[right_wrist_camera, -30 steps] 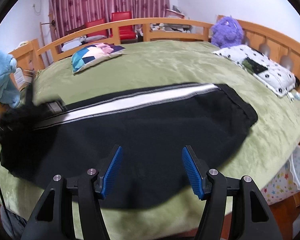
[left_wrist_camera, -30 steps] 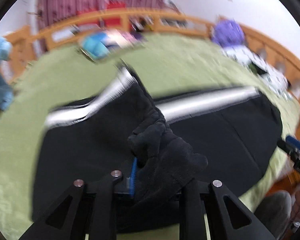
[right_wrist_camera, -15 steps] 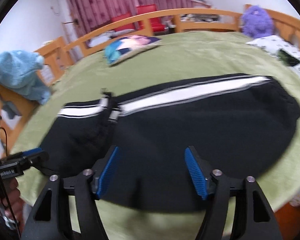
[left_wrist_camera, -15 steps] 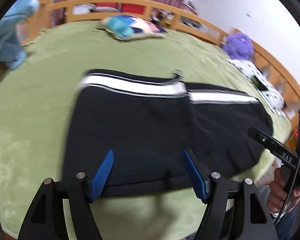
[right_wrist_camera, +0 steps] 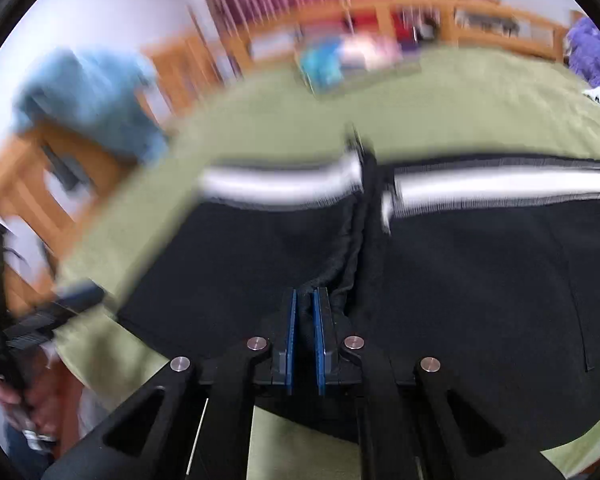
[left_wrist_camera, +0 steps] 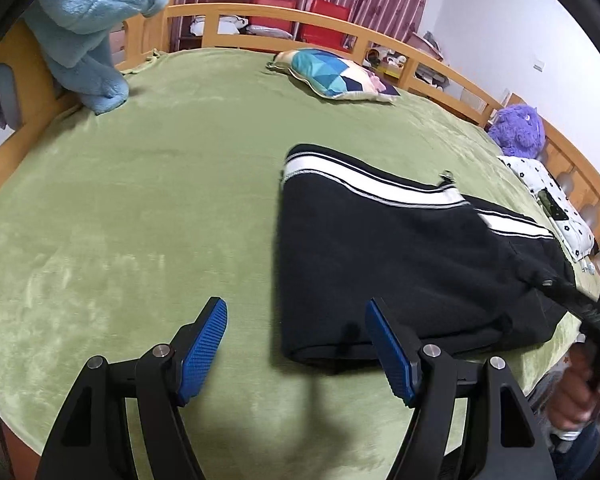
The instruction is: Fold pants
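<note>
Now our right claw (right_wrist_camera: 305, 312) pinches the half-folded black track pants (left_wrist_camera: 400, 248) on the green bed (left_wrist_camera: 140, 200) while our left claw (left_wrist_camera: 296, 340) hangs spread, so one-handed pulling could skew the fold.

Black pants (left_wrist_camera: 400, 256) with white side stripe, folded over, flat on green bedspread — near edge

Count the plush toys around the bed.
2. A light blue plush hangs over the wooden rail at the bed's far left corner; a purple plush sits against the rail on the right, beyond the black pants. Others may be hidden out of frame.
</note>
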Available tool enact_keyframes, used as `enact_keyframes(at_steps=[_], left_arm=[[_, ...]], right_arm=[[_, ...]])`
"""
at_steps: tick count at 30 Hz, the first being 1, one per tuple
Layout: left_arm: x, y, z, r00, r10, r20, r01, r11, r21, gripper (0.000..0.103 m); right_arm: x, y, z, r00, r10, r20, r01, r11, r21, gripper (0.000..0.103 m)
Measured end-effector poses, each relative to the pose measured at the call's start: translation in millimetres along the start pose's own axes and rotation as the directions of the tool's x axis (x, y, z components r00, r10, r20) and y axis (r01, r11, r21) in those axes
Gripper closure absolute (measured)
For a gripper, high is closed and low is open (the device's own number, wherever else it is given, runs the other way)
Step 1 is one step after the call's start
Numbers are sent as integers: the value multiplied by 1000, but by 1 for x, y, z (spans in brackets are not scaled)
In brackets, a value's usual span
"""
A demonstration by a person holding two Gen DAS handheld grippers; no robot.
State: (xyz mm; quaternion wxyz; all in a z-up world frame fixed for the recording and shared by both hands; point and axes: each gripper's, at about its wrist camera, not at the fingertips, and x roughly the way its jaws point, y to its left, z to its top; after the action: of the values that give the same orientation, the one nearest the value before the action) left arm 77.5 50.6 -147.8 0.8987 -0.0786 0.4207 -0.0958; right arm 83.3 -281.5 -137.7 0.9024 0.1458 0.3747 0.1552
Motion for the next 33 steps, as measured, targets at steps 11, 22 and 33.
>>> enact_keyframes(at_steps=[11, 22, 33], left_arm=[[10, 15, 2, 999, -40, 7, 40, 999, -15, 33], [4, 13, 2, 1000, -9, 18, 10, 999, -35, 35], [0, -10, 3, 1000, -24, -4, 24, 1000, -12, 35]], right_arm=[[25, -7, -19, 986, -103, -134, 104, 995, 2, 46], [109, -29, 11, 967, -163, -194, 180, 981, 72, 36], [19, -59, 53, 991, -104, 85, 97, 992, 74, 89]])
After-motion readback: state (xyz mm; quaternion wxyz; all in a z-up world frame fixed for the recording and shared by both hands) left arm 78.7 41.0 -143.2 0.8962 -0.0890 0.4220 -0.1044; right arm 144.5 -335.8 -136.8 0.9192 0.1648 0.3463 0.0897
